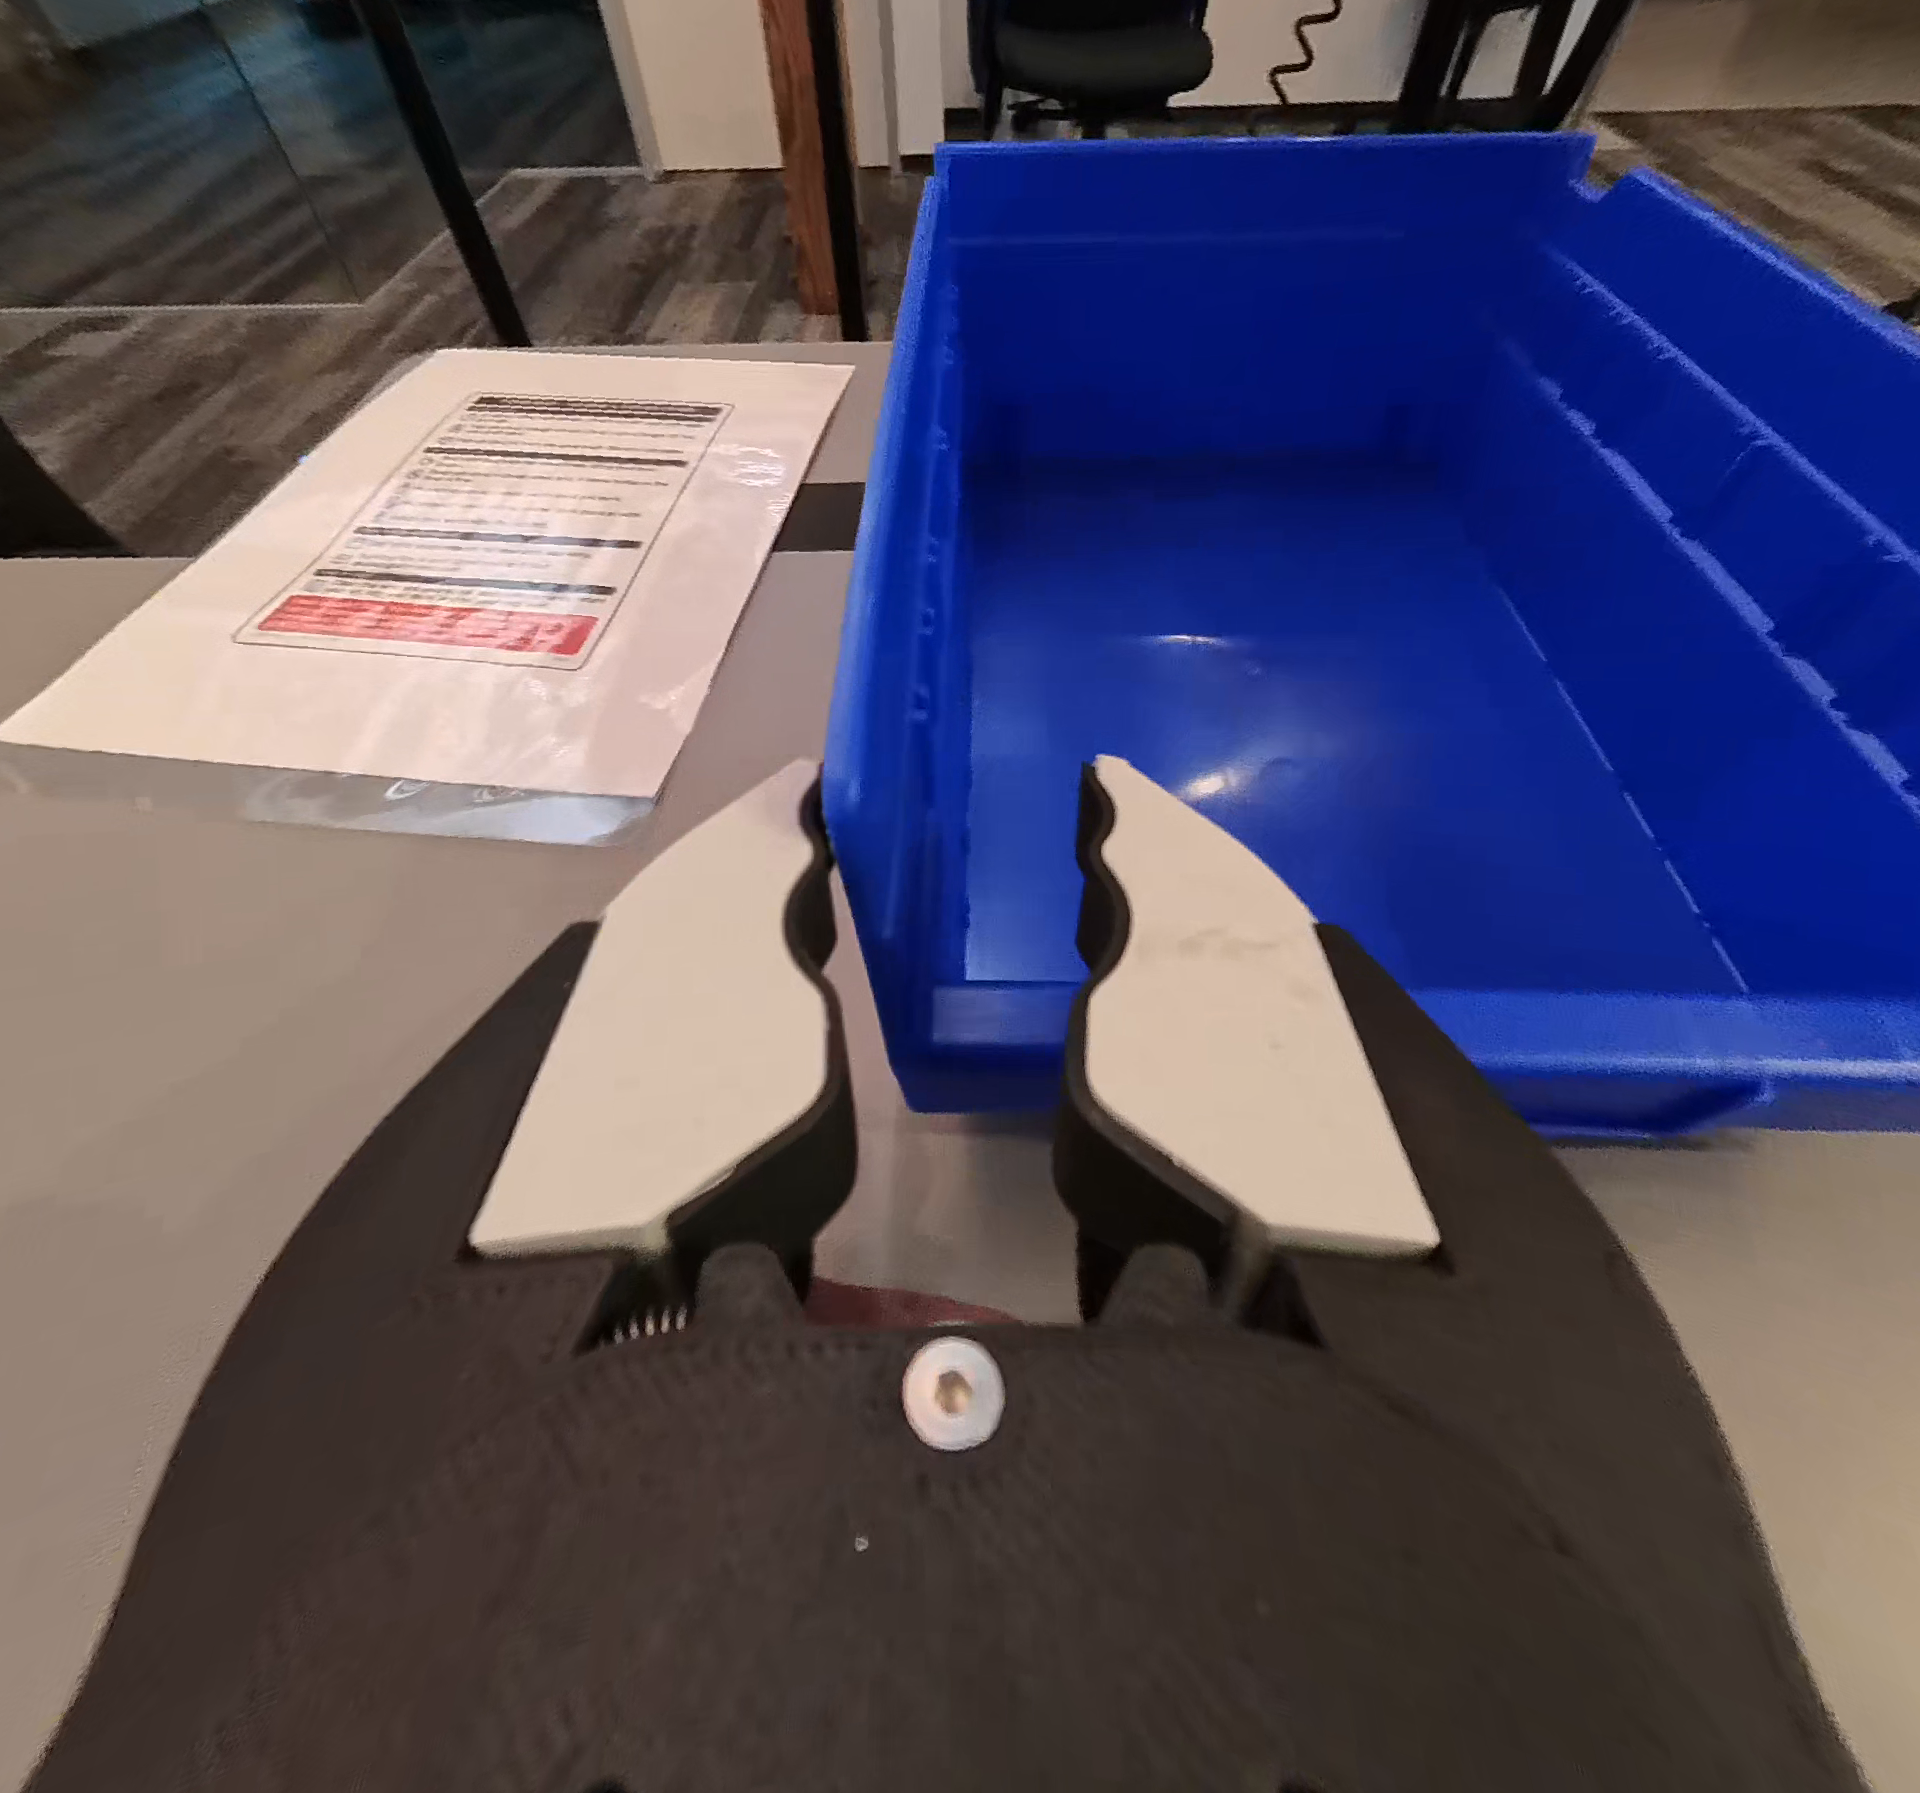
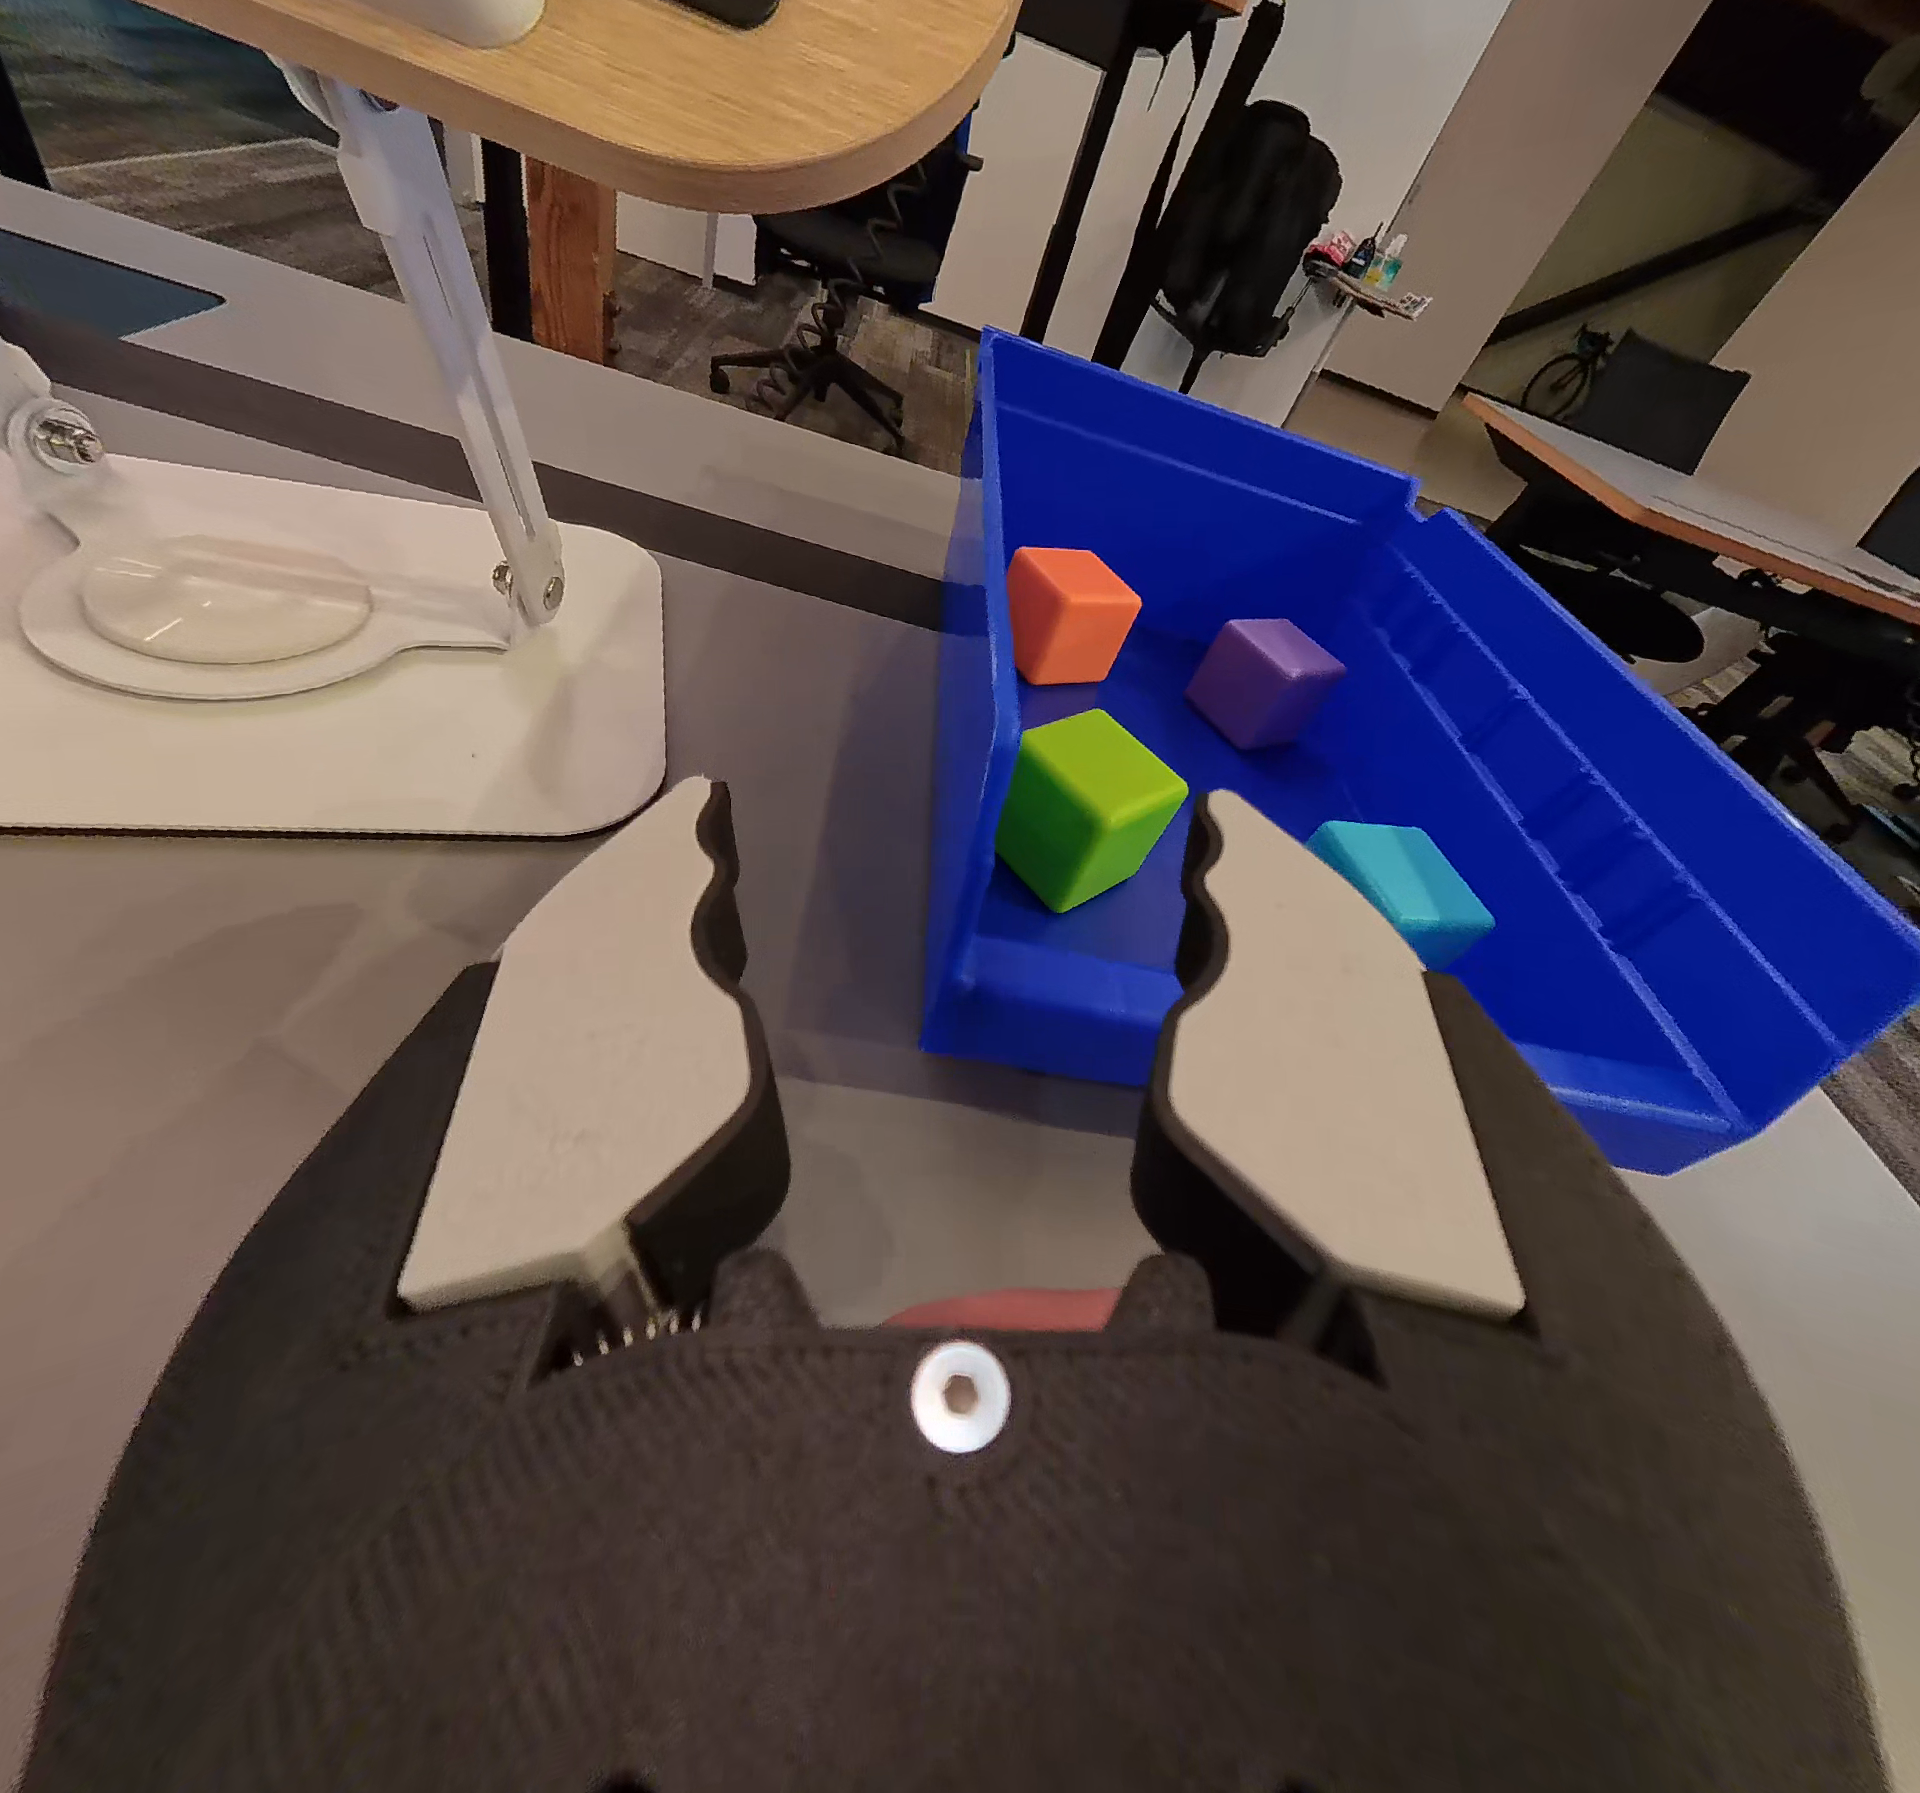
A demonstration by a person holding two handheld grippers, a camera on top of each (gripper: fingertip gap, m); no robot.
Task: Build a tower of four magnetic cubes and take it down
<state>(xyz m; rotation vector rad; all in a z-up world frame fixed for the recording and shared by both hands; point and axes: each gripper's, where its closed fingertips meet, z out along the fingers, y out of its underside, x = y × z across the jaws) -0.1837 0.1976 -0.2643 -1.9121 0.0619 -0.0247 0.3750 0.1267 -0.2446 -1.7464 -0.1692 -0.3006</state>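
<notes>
Magnetic cubes, four in number, are counted in the right wrist view, all lying loose and unstacked on the floor of one blue bin (image 2: 1195,1011). One orange cube (image 2: 1070,613) is placed near the far left corner, against or just beside the left wall. One green cube (image 2: 1086,808) is found nearer the front, beside the same wall and tilted. One purple cube (image 2: 1262,678) is set toward the middle, apart from the others. One teal cube (image 2: 1403,881) is partly hidden behind a finger of the right gripper (image 2: 961,803).

Two grippers are recorded. The right gripper is held with its fingers apart and nothing between them, in front of the bin's near wall. The left gripper (image 1: 951,777) is likewise seen spread and unloaded, its tips straddling the near left corner of a blue bin (image 1: 894,704); no cubes are shown in that view's visible part of the bin.

One grey table (image 2: 312,964) is noted beneath everything. One laminated printed sheet (image 1: 447,569) is laid flat to the left of the bin. One white stand (image 2: 343,663), with a flat base and a hinged arm, is seen in the right wrist view, well left of the bin.
</notes>
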